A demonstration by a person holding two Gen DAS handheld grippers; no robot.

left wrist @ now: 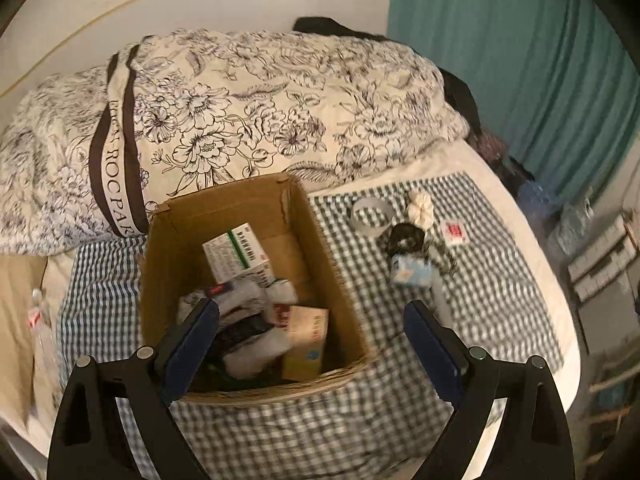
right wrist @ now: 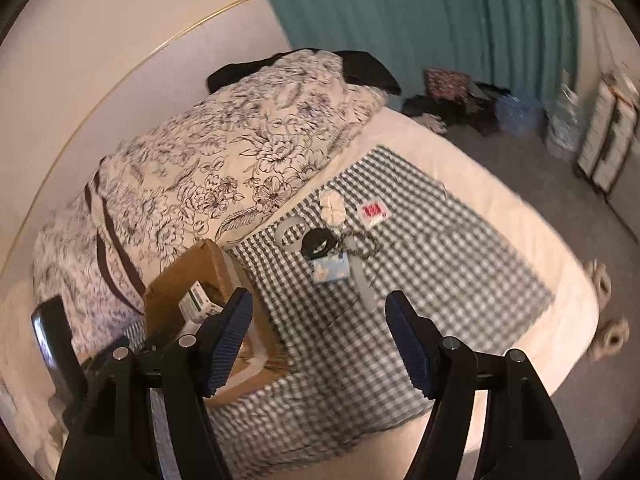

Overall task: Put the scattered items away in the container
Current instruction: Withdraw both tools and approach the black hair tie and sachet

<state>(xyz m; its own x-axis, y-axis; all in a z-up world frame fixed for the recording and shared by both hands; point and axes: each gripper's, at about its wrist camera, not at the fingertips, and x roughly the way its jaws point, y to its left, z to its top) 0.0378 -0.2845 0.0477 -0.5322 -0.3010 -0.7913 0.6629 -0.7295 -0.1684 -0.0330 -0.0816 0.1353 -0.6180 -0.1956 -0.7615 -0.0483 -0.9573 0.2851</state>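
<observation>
A bed (left wrist: pixel 532 320) fills most of both views, with a flower-printed quilt (left wrist: pixel 240 112) heaped along the wall side and a green-and-white checked cloth (left wrist: pixel 500 280) spread over the nearer part. Teal curtains (left wrist: pixel 520 60) hang behind the bed.

An open cardboard box (left wrist: pixel 224 216) stands on the checked cloth just in front of the quilt. It already holds several things: a white carton with a green stripe (left wrist: pixel 234 252) leaning up near the back, a tan carton (left wrist: pixel 306 340) at the front right, and a jumble of pale and dark packets between them.

To the right of the box, still out on the cloth, lies a small cluster of loose things: a pale blue tissue pack (left wrist: pixel 412 272), a grey ring of tape (left wrist: pixel 372 216), a black hair tie (left wrist: pixel 404 240), a white knotted scrunchie (left wrist: pixel 420 206), and a little white packet with a red label (left wrist: pixel 454 232) set slightly apart.

The left gripper (left wrist: pixel 312 332) hangs over the box's near edge with its jaws spread wide and nothing between them. The right gripper (right wrist: pixel 320 328) hovers above the cloth between the box and the cluster, jaws likewise apart and empty.
</observation>
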